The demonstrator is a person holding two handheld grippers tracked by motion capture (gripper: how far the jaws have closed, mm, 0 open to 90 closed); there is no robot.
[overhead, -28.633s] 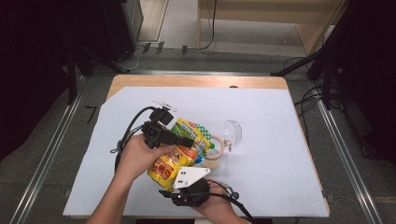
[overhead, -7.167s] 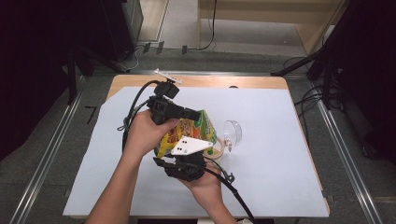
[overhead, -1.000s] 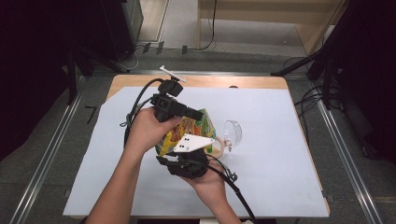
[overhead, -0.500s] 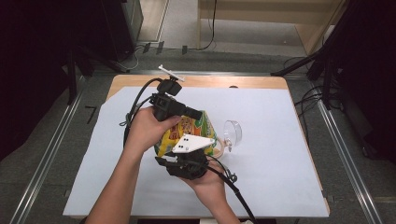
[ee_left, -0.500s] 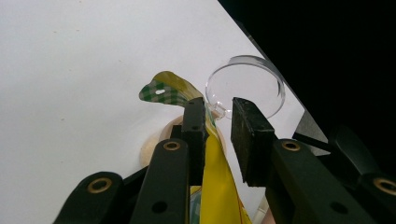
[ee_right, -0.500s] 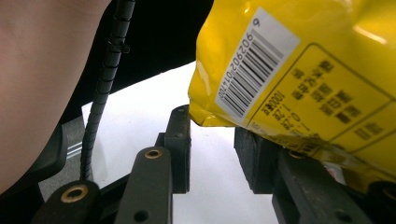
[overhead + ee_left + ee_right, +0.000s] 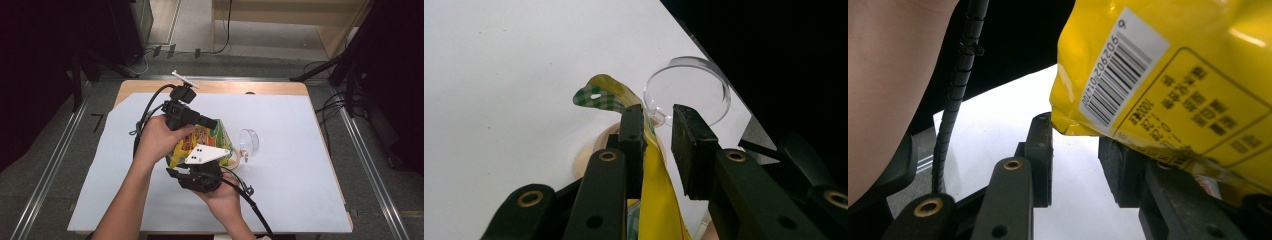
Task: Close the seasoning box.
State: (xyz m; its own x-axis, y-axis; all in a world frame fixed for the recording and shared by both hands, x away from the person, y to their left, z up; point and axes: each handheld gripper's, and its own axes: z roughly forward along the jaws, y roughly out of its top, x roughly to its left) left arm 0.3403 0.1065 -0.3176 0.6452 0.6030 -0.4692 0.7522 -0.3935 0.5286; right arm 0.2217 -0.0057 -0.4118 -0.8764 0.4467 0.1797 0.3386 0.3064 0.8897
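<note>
Over the white paper-covered table (image 7: 300, 165), the yellow and green printed snack bag (image 7: 205, 142) is up off the surface, held between the 2 black hand-held tools near the middle. The left gripper (image 7: 212, 121) reaches in from above at the bag's top edge; in the left gripper view that gripper (image 7: 653, 131) has the bag's thin yellow film with its green-checked corner (image 7: 605, 94) running up against its left jaw, with a gap between the film and the right jaw, so whether the pads actually pinch it cannot be told. The right gripper (image 7: 197, 172), with its grey three-cornered plate on top, sits below the bag's lower edge; in the right gripper view that gripper (image 7: 1075, 145) has its jaws spread, the bag's barcoded bottom corner (image 7: 1128, 70) hanging just over the gap and resting across the right jaw, not clamped. Just beside the bag, to the right, a clear round plastic lid (image 7: 248, 143) stands tilted on its edge, and a pale round wooden ring (image 7: 596, 150) lies on the table underneath the bag.
</note>
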